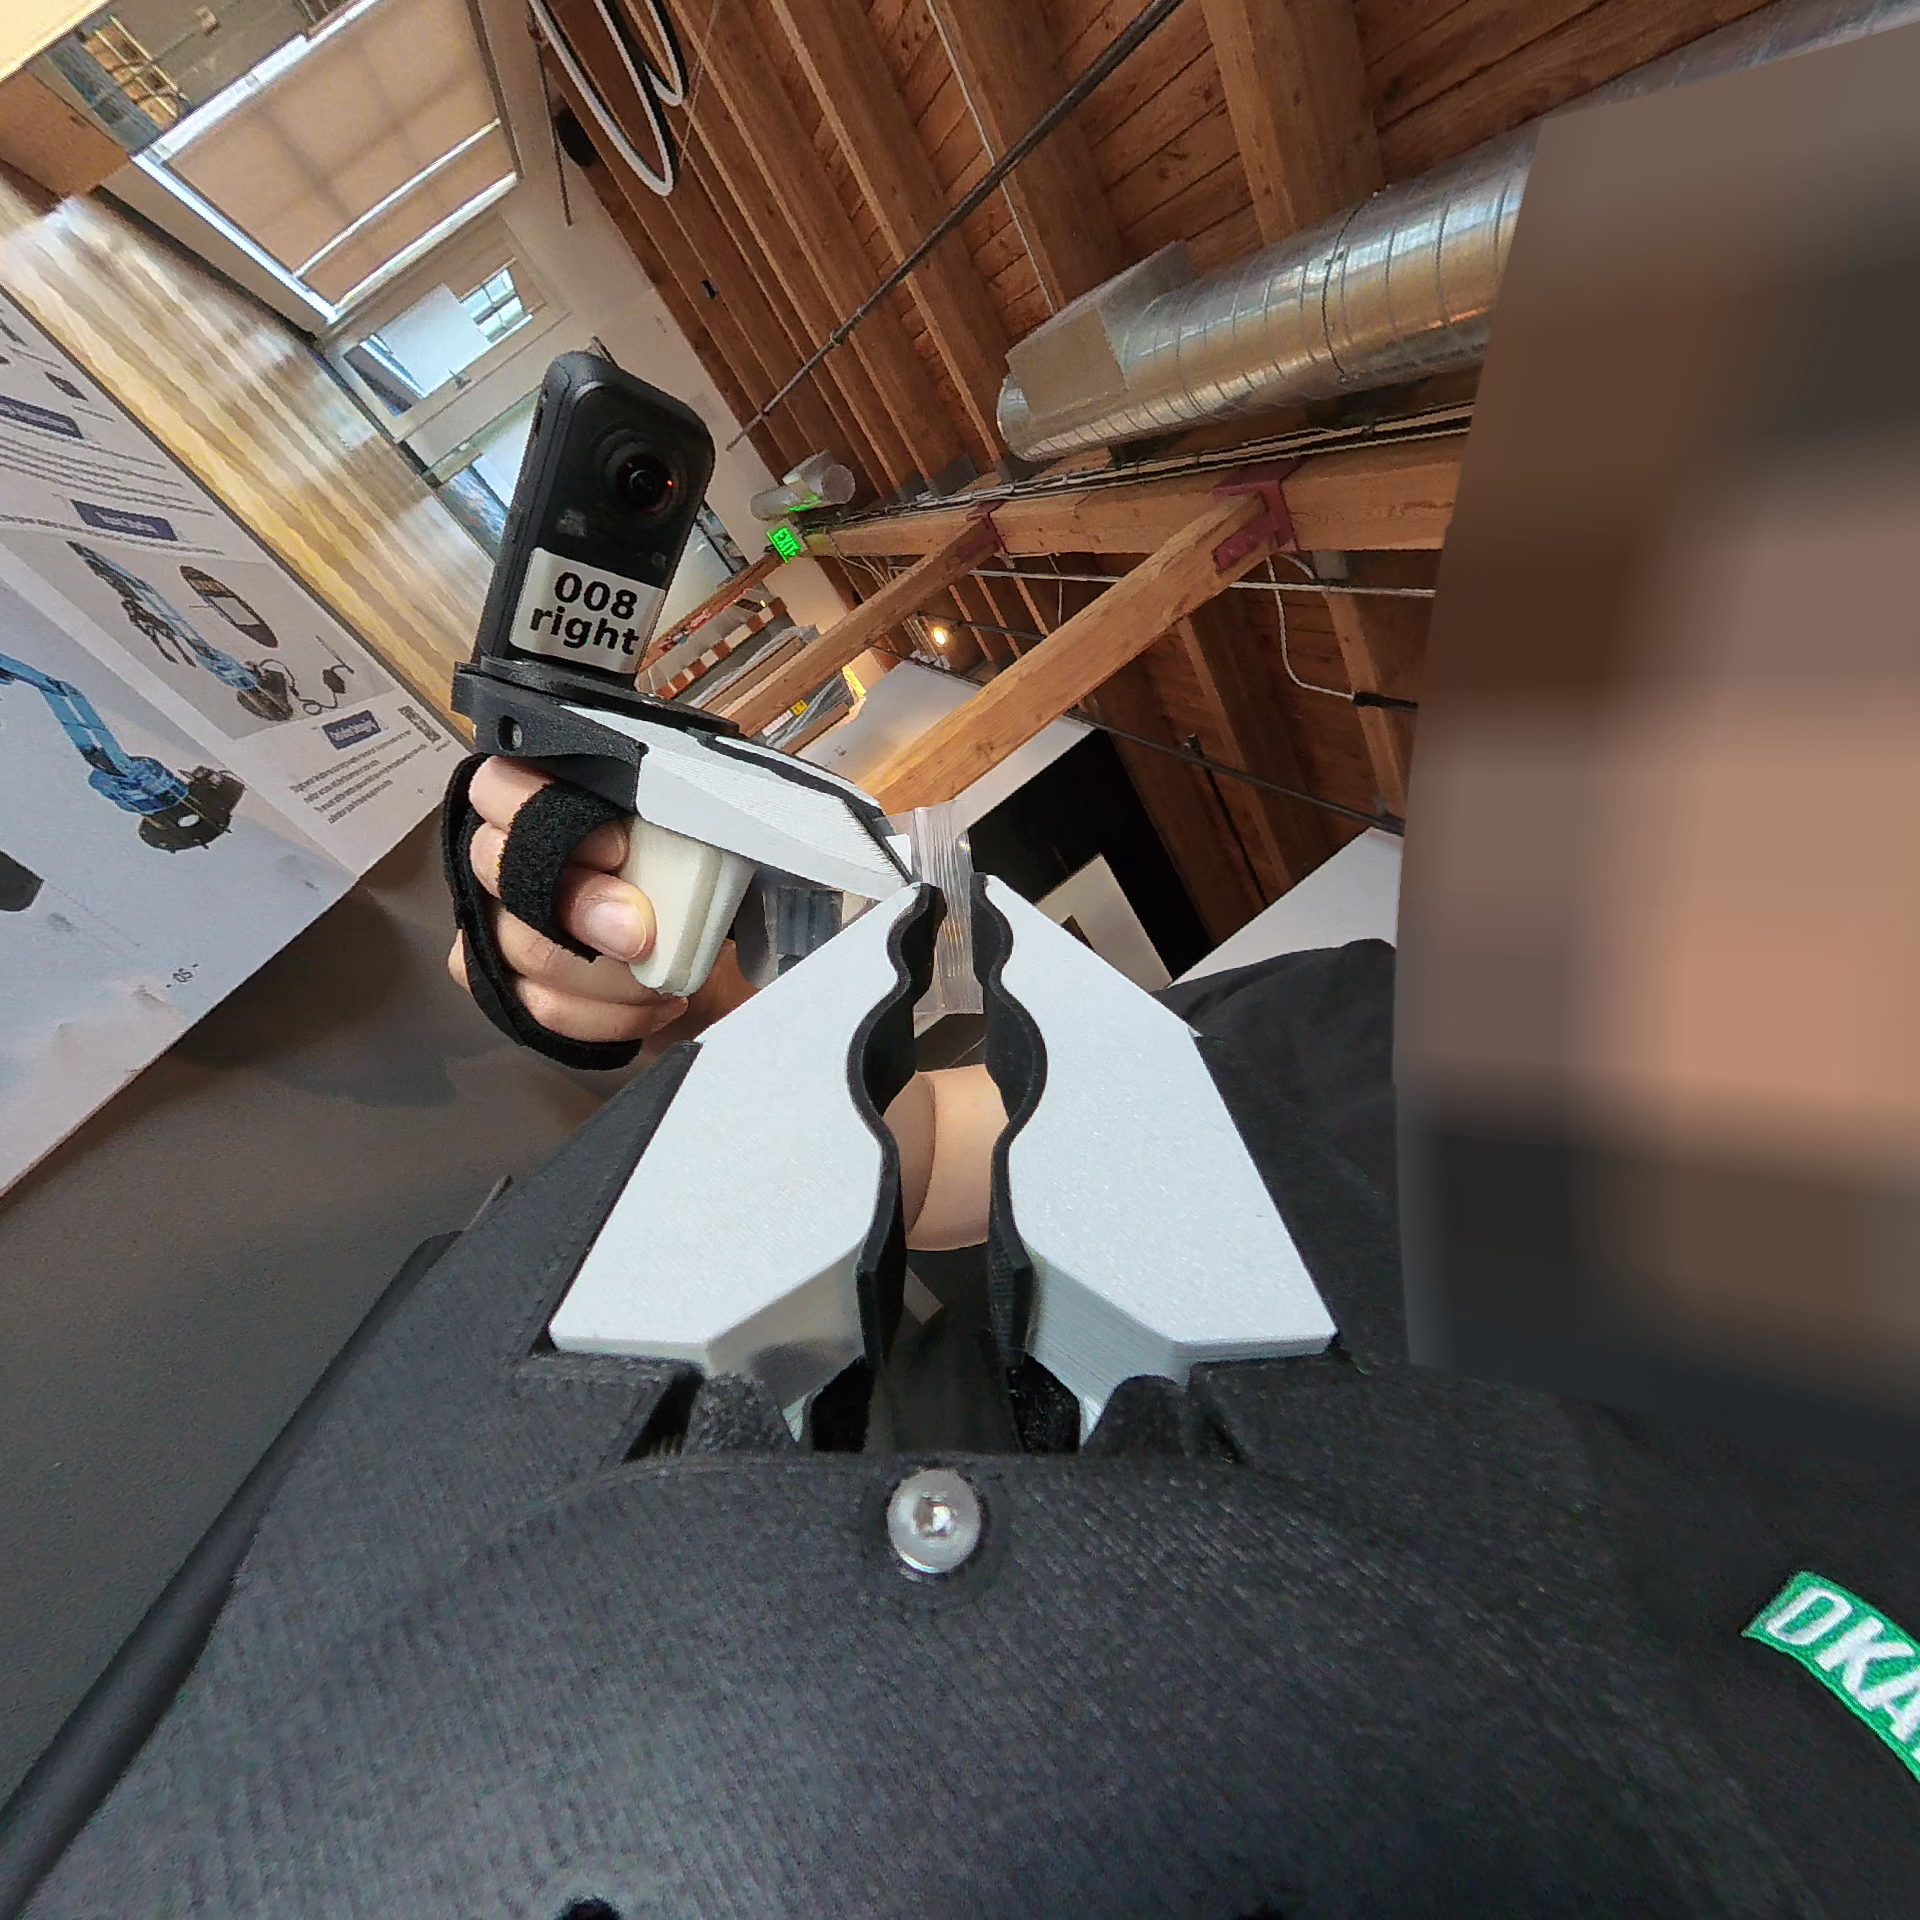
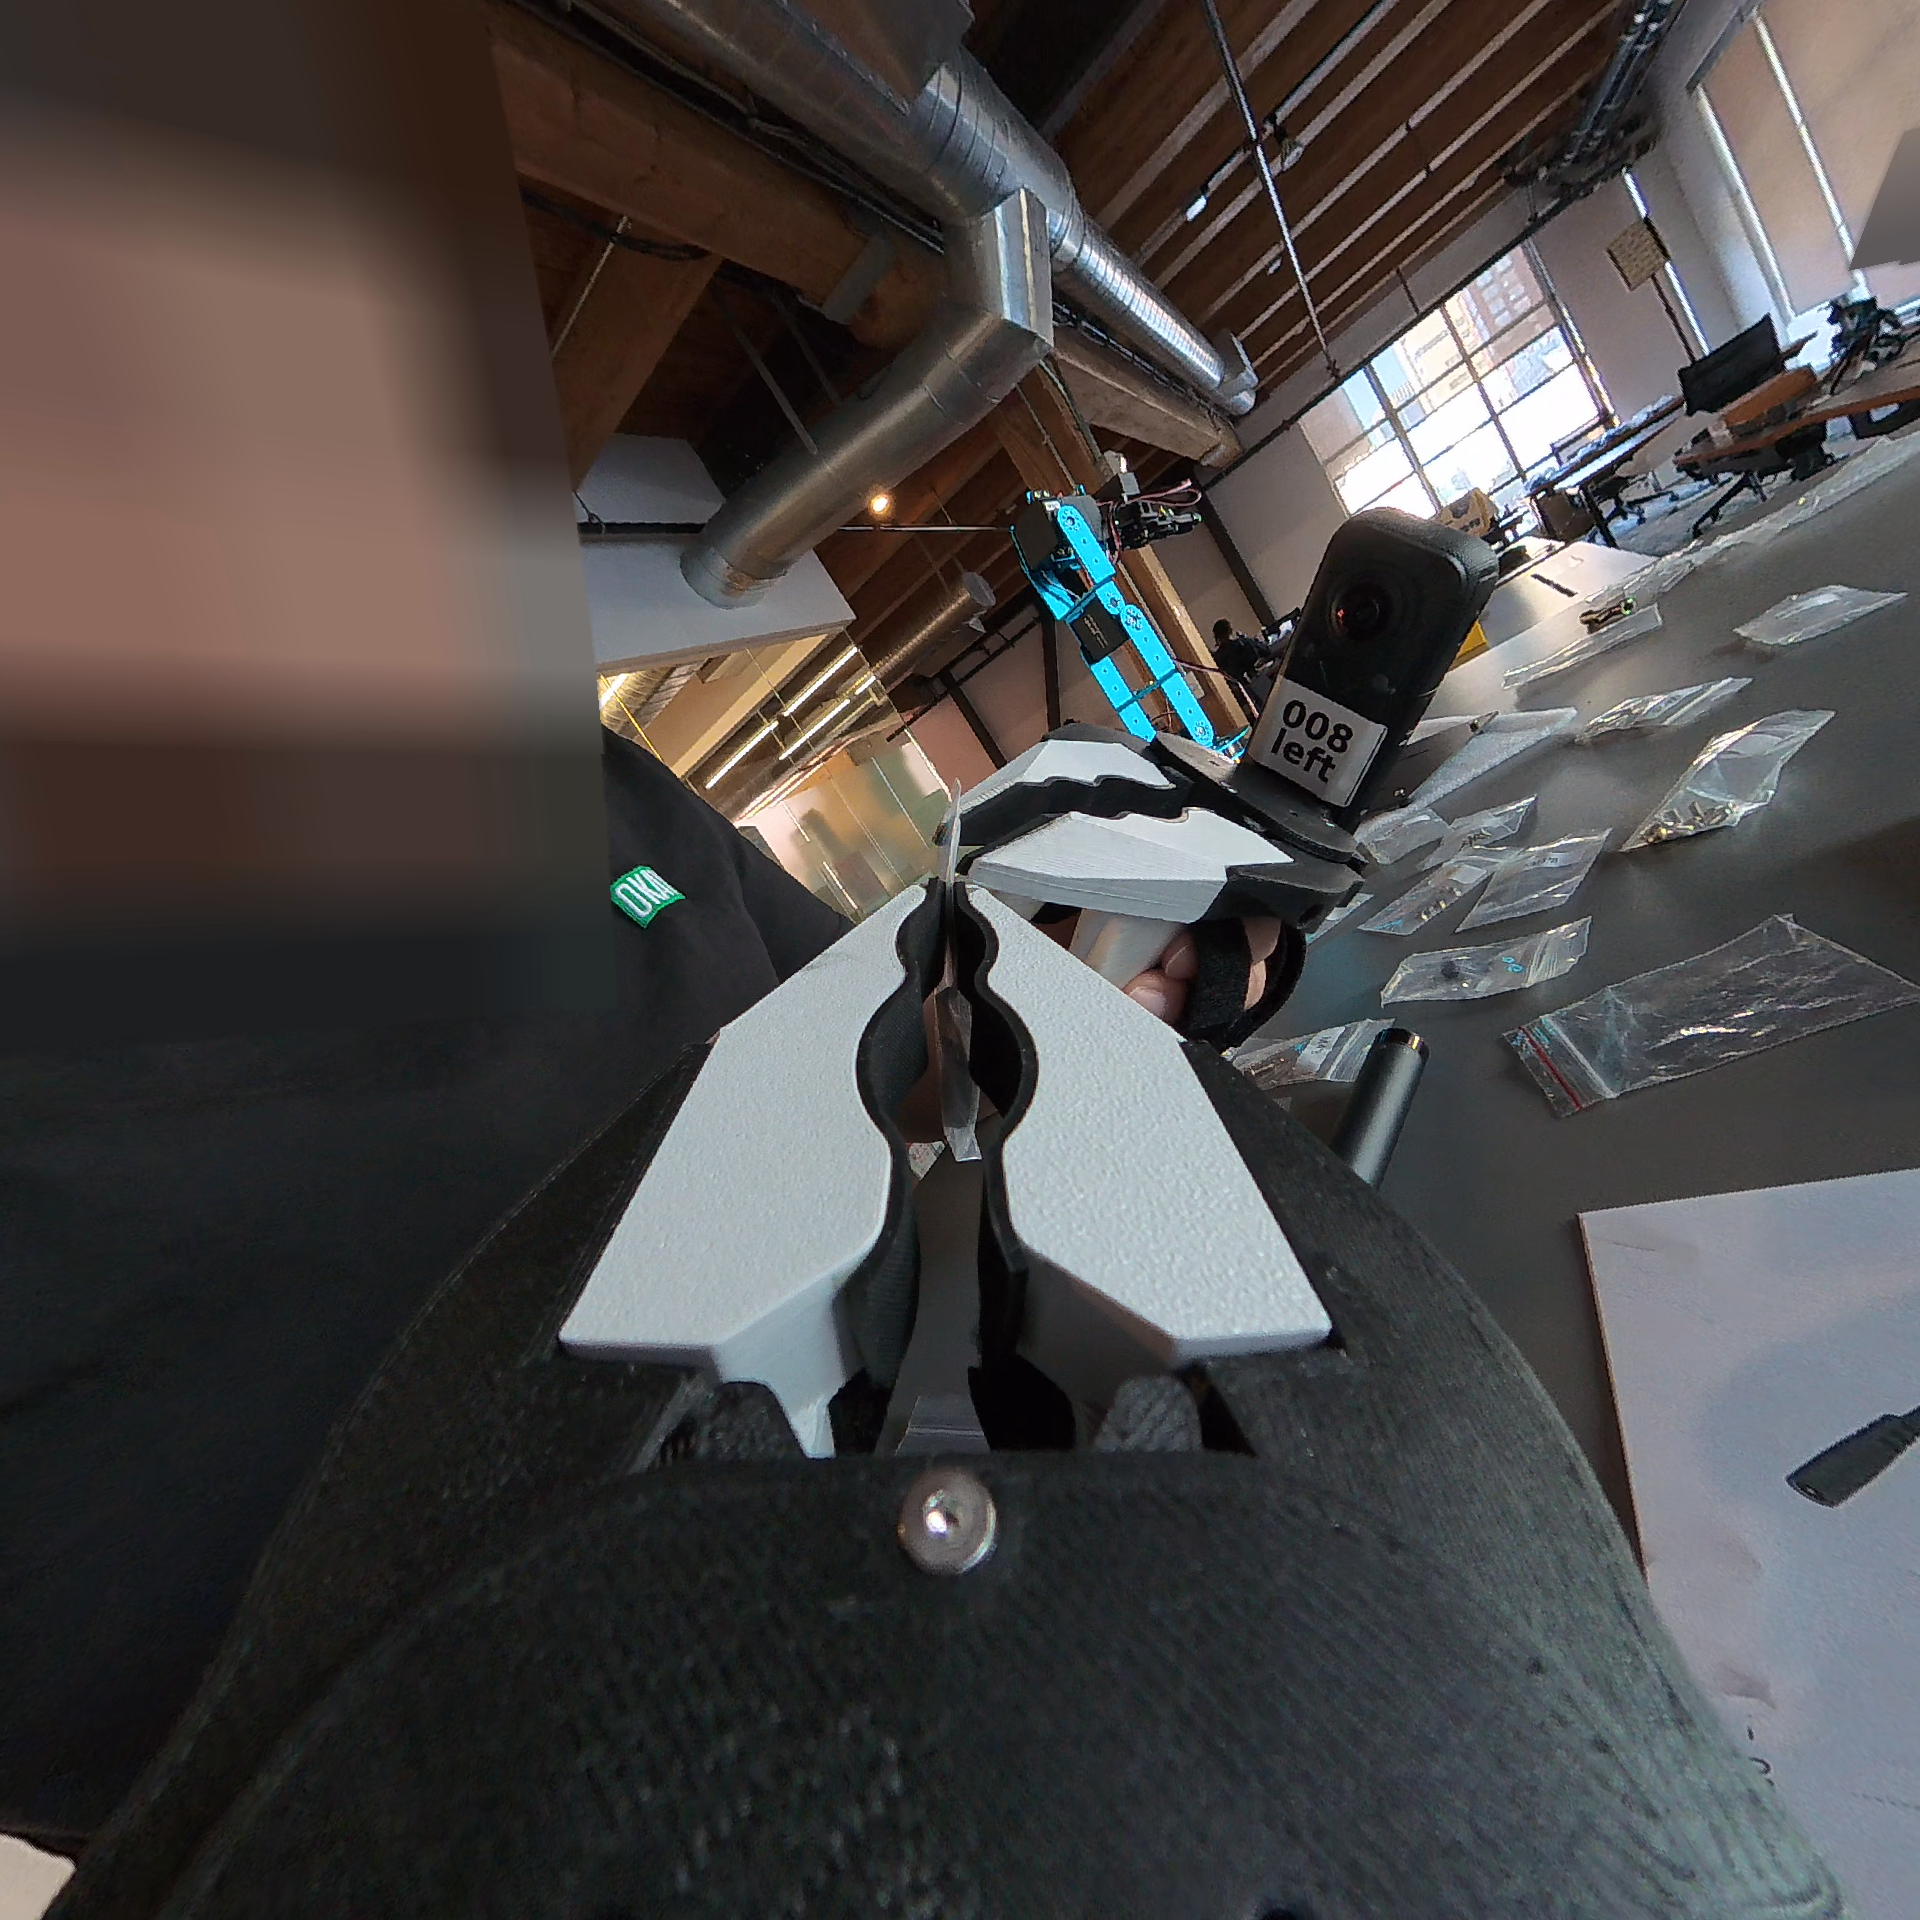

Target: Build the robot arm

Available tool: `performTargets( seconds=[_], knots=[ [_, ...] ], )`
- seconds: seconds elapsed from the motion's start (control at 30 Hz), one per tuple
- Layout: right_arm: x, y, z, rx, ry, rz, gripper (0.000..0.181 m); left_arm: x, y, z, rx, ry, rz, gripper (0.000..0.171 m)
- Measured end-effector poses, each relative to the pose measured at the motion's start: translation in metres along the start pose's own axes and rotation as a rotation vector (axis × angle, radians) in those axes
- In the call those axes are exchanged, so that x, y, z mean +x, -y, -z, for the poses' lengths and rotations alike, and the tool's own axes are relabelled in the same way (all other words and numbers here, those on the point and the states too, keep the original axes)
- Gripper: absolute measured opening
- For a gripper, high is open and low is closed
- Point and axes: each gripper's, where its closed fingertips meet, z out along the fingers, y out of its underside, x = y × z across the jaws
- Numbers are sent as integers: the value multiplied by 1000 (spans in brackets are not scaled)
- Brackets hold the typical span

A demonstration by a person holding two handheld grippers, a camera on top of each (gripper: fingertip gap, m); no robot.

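A small clear plastic bag point(image 1: 948, 966) is held up in the air between both grippers. My left gripper point(image 1: 954, 896) is shut on the bag at its fingertips. The right gripper point(image 1: 899, 868), held by a hand with a black strap, meets the same bag from the left in this view. In the right wrist view my right gripper point(image 2: 951, 904) is shut on the bag point(image 2: 954, 1081), seen edge-on between the pads. The left gripper point(image 2: 961, 847) pinches the bag's top just beyond my tips. What the bag holds is not visible.
A person in a black top point(image 1: 1558, 1558) is close behind the grippers. Several clear zip bags point(image 2: 1704, 1008) lie on the grey table point(image 2: 1558, 1122), with a white sheet point(image 2: 1766, 1403), a dark cylinder point(image 2: 1382, 1091) and a blue robot arm point(image 2: 1101, 623). A poster point(image 1: 156, 644) lies at the left. The tips of both grippers are at nearly the same place.
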Motion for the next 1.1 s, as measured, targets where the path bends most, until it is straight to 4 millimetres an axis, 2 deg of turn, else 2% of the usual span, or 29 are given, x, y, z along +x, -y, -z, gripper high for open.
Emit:
performTargets(
  seconds=[1.1],
  knots=[
    [1,-1,-1,-2,5,-16,0,-9,1,3,-31,150,-150,13]
  ],
)
